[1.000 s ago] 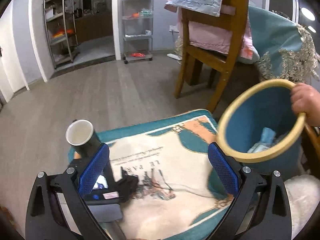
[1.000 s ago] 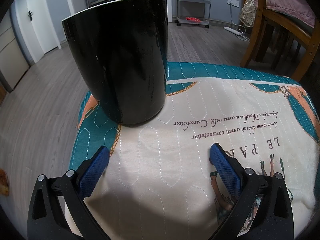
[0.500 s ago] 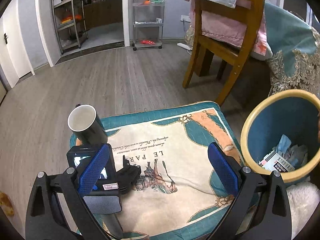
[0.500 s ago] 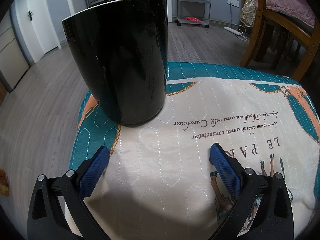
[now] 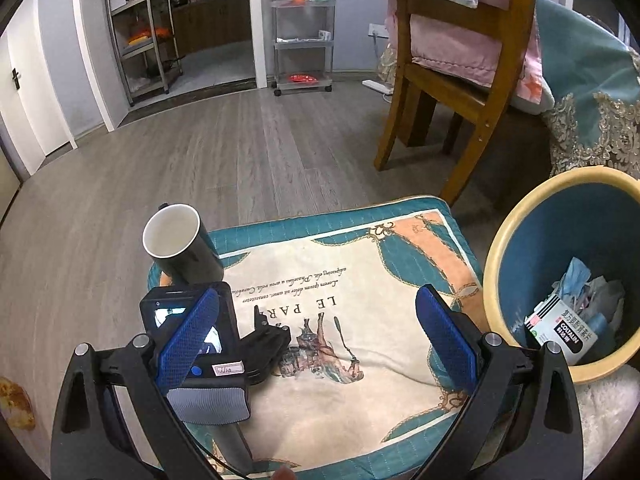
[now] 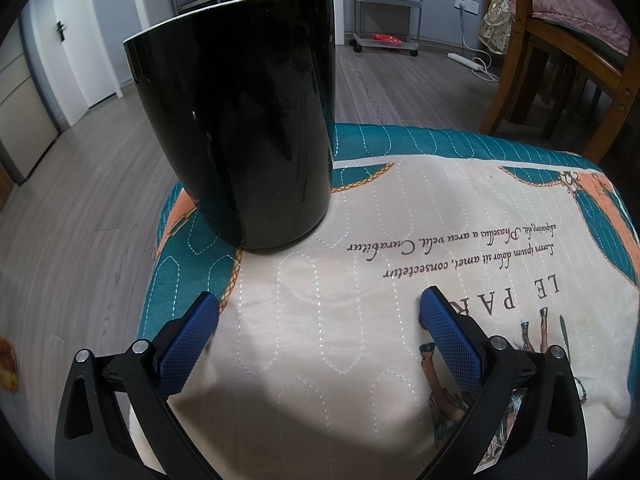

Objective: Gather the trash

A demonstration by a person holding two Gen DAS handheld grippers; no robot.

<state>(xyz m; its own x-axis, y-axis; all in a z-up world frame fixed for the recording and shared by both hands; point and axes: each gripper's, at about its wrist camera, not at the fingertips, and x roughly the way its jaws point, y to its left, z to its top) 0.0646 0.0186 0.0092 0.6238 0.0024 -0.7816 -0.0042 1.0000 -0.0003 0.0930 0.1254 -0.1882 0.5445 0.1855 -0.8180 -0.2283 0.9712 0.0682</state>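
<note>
Left wrist view: a quilted teal-and-cream cushion (image 5: 360,320) is seen, with a blue yellow-rimmed bin (image 5: 520,240) beside it holding crumpled trash (image 5: 576,312). A black ceramic mug (image 6: 240,128) stands on the cushion. Left tool (image 5: 316,328) and right tool (image 6: 320,332) are spread wide, empty.

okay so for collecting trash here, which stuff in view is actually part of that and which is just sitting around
Part of the job:
- blue bin with a cream rim
- trash already in it: a printed box and crumpled wrappers
- left claw and right claw, both open and empty

Just sitting around:
- black mug standing on the cushion
- wooden chair
- wheeled rack
</note>
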